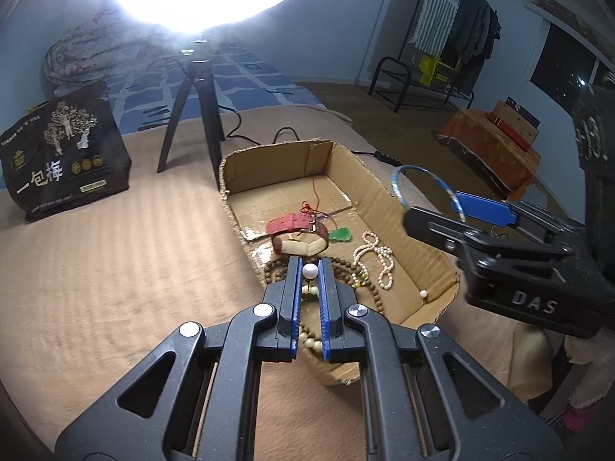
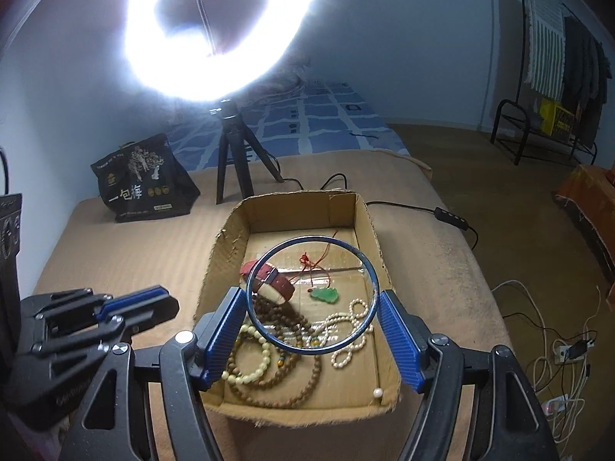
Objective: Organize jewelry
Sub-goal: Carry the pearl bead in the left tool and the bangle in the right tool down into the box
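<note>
A blue bangle (image 2: 310,295) is being grasped by the right tool (image 2: 313,324) above the box (image 2: 374,238) (frame centre), ready for placing; a white bead (image 1: 309,271) is being clenched by the left tool (image 1: 309,280).

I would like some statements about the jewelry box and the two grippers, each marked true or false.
1. The right gripper holds a blue bangle across its width. True.
2. The left gripper stands wide open. False: its jaws are nearly shut, with a white bead at their tips.
3. A green pendant lies inside the cardboard box. True.
4. The pearl necklace lies on the bed outside the box. False: it is in the box.
</note>
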`<action>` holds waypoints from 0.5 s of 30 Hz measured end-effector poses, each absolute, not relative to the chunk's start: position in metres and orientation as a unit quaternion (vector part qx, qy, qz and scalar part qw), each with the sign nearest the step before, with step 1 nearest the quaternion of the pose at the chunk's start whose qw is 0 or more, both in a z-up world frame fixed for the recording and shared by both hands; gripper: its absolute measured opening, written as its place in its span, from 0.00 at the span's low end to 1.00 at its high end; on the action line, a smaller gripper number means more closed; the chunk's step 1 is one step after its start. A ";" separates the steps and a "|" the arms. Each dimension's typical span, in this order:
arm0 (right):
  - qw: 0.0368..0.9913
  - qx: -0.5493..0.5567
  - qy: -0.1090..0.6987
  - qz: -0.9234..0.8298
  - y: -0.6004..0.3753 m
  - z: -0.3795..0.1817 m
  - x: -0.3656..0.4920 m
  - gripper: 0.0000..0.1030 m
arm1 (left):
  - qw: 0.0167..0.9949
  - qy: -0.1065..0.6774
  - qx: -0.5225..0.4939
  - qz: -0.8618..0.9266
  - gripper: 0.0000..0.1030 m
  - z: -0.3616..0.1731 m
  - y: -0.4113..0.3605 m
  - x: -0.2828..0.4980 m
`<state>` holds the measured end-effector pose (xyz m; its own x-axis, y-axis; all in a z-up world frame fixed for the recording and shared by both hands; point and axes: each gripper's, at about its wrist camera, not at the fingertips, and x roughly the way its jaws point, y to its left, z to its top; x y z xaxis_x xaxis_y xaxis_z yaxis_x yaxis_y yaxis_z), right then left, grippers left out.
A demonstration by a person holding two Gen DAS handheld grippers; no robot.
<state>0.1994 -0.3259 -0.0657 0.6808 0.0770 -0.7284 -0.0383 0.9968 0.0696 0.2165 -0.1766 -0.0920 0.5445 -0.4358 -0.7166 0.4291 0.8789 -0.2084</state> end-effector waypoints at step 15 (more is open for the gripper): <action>0.909 0.055 0.411 0.039 -0.341 -0.084 0.238 0.70 | 0.876 0.417 0.006 -0.243 0.06 -0.107 -0.199 0.226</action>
<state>0.2379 -0.3408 -0.0836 0.6586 0.1161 -0.7435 -0.0256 0.9909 0.1321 0.2255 -0.1989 -0.1072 0.5346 -0.4209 -0.7329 0.4312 0.8816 -0.1918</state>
